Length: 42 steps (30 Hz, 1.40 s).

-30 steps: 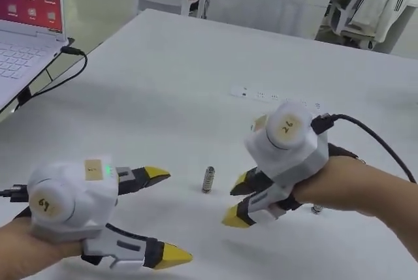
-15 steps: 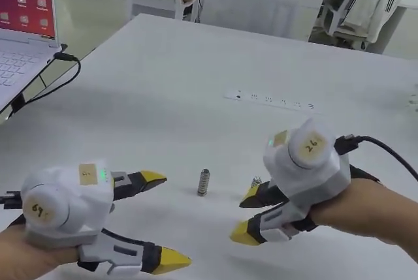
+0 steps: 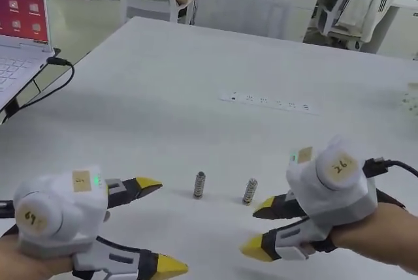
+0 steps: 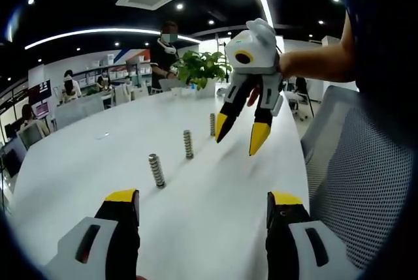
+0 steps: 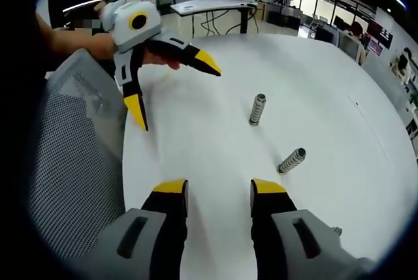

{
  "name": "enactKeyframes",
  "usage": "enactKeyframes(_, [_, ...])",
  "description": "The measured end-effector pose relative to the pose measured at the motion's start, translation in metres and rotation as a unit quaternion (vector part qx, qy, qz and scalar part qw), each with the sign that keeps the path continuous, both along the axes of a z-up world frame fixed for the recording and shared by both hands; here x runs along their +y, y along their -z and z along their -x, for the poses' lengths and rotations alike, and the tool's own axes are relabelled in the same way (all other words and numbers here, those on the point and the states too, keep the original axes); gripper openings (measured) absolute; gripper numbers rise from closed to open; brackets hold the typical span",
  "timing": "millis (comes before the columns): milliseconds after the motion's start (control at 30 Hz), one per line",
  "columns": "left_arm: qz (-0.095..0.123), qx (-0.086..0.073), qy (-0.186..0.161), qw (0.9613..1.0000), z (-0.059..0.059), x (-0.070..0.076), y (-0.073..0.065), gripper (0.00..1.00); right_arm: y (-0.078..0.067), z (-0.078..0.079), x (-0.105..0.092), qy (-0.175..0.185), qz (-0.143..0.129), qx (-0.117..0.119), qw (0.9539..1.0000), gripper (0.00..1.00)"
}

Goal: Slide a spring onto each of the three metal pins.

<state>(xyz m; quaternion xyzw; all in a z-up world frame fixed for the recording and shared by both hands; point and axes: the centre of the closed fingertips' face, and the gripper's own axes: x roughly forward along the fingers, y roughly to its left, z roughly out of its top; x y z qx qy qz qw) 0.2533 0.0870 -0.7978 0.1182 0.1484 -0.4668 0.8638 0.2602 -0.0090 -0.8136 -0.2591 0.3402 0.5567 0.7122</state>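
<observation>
Steel springs stand upright, presumably held by their pins. The left gripper and right gripper hover nearer, fingers apart, empty, likely finished.

Right tool low over white counter, jaws apart, nothing btwn. Nearer spring ahead-right, farther spring beyond it. Left tool ahead-left, jaws spread.

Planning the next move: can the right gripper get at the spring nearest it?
Probably yes: the right gripper is open, that spring stands close by its jaw tips, and only bare table lies between.
</observation>
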Motion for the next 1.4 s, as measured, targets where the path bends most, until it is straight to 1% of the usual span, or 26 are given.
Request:
enactKeyframes(100, [0.000, 0.002, 0.001, 1.0000, 0.001, -0.001, 0.000, 0.77, 0.000, -0.001, -0.006, 0.008, -0.004, -0.003, 1.0000, 0.38])
enactKeyframes(467, [0.001, 0.006, 0.003, 1.0000, 0.004, -0.002, -0.001, 0.78, 0.001, 0.002, -0.027, 0.041, -0.018, -0.001, 0.9990, 0.43])
enactKeyframes(633, [0.006, 0.007, 0.001, 1.0000, 0.004, -0.003, -0.004, 0.79, -0.002, 0.001, -0.033, 0.055, -0.033, -0.002, 0.9980, 0.45])
enactKeyframes(933, [0.012, 0.012, -0.004, 0.9998, 0.004, -0.001, -0.006, 0.82, -0.007, -0.005, -0.048, 0.088, -0.053, -0.005, 0.9947, 0.48])
enactKeyframes(1267, [0.019, 0.016, -0.008, 0.9997, 0.004, -0.001, -0.007, 0.83, -0.008, -0.006, -0.068, 0.118, -0.070, -0.007, 0.9905, 0.51])
enactKeyframes(1400, [0.022, 0.018, -0.011, 0.9996, 0.004, -0.001, -0.007, 0.83, -0.009, -0.007, -0.075, 0.132, -0.081, -0.010, 0.9878, 0.53])
